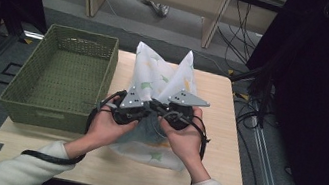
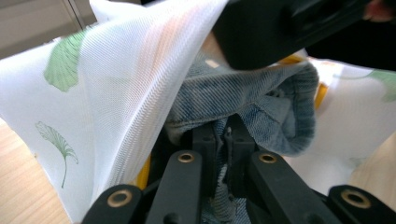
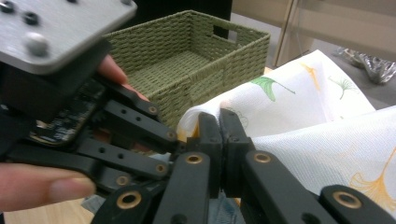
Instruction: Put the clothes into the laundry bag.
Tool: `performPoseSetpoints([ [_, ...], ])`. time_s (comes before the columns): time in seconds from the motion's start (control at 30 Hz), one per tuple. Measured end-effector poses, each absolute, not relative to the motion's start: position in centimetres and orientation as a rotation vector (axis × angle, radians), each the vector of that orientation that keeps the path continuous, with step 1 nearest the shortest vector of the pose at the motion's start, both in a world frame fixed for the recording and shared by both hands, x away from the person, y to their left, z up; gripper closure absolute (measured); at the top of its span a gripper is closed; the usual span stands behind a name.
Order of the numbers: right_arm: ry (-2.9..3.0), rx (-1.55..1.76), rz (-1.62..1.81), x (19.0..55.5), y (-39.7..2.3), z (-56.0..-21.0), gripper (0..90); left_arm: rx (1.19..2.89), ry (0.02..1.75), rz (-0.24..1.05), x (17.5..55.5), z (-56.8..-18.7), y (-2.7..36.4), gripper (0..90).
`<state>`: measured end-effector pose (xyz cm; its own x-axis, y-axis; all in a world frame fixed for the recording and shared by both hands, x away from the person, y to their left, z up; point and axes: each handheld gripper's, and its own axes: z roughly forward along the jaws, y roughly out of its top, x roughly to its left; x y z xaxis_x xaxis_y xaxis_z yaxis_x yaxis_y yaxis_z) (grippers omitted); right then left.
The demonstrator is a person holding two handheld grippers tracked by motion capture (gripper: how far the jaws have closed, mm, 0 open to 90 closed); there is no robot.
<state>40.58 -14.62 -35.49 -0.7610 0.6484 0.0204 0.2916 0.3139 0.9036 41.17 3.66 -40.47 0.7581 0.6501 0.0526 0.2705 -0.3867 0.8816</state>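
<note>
The white leaf-print bag (image 1: 162,79) is pinched by both closed grippers, left gripper (image 1: 136,113) and right gripper (image 1: 165,114), beside the green basket (image 1: 30,95); denim (image 2: 252,102) is seen inside.

You have one light wooden worktop (image 1: 226,133) in front of you. On it stand one green woven rectangular basket (image 1: 61,78), one white mesh bag printed with green and yellow leaves (image 1: 157,76), and one piece of faded blue denim (image 2: 252,100). You hold two black grippers, left (image 1: 141,110) and right (image 1: 159,109).

left hand-held gripper (image 1: 145,111): jaws closed | right hand-held gripper (image 1: 162,110): jaws closed, side by side
</note>
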Motion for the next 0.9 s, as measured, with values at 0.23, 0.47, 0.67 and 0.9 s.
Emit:
performPoseSetpoints([
  [0.23,2.222,0.875,1.439,41.0,-15.3,-35.5,90.0,2.003,0.709,0.483,42.2,-42.7,2.5,84.5],
  [0.47,2.196,0.922,1.428,41.6,-16.3,-35.7,90.0,2.046,0.738,0.460,42.6,-45.3,1.1,83.8],
  [0.67,2.195,0.956,1.413,42.0,-16.8,-36.2,90.0,2.090,0.745,0.434,43.1,-46.3,0.4,81.7],
  [0.9,2.217,0.952,1.401,41.6,-16.4,-36.1,90.0,2.123,0.751,0.384,43.0,-46.9,0.2,73.9],
])
